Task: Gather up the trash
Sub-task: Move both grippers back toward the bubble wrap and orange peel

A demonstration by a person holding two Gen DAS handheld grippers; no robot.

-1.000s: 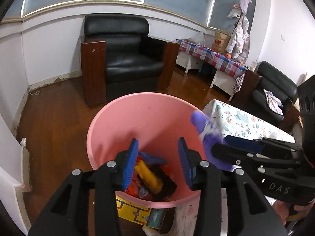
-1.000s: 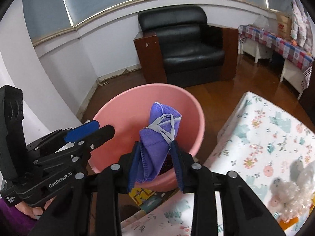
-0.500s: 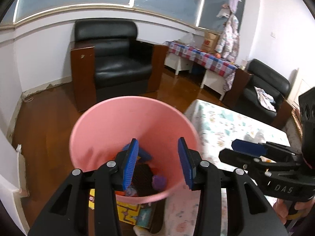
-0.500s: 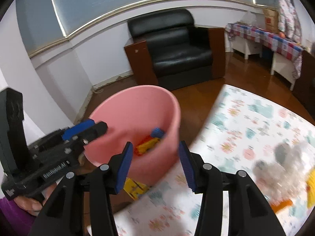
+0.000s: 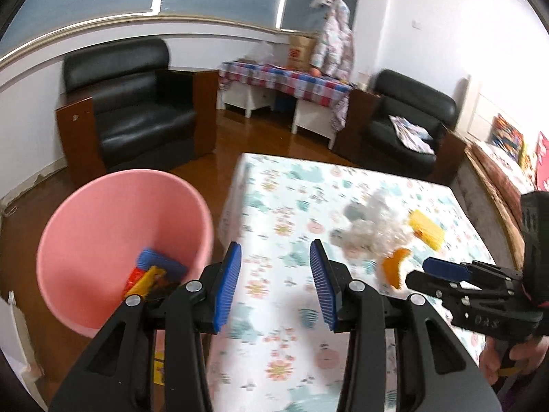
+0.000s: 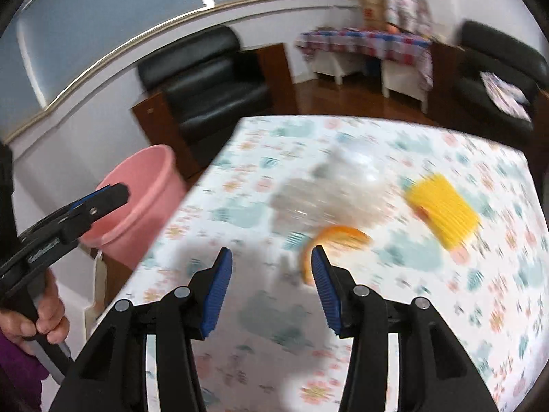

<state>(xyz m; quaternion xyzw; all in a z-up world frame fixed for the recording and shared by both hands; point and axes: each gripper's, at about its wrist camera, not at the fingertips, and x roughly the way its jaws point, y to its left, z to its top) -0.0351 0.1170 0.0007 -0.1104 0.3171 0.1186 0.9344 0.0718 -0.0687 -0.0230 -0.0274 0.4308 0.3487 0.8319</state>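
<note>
Both grippers have swung away from the pink bucket (image 5: 120,206) toward the flower-print surface (image 5: 284,206), and the purple cloth that the right gripper (image 6: 271,285) clamped a second ago is gone from its jaws.

That surface fills the right and lower part of both views. The bucket stands on the wooden floor off its left edge, at about nine o'clock from the left gripper (image 5: 274,288) in the left wrist view; blue, red and yellow trash (image 5: 154,271) lies at its bottom.

On the surface, a crumpled clear plastic wrap (image 6: 336,192) lies at about twelve to one o'clock ahead of the right gripper, blurred. A yellow ribbed piece (image 6: 442,211) lies at about two o'clock, just beside the wrap. An orange curved scrap (image 6: 329,240) sits at one o'clock, close against the tip of the right-hand finger; whether it touches, the blur hides.

The right gripper's jaws are released, standing apart over bare cloth with nothing between them. The left gripper's jaws are also spread wide and empty, hanging over the near left edge of the surface. From the left wrist view the wrap, yellow piece and scrap all sit at about two o'clock, well apart from the left jaws. A hand (image 6: 37,312) grips the left gripper's handle.
</note>
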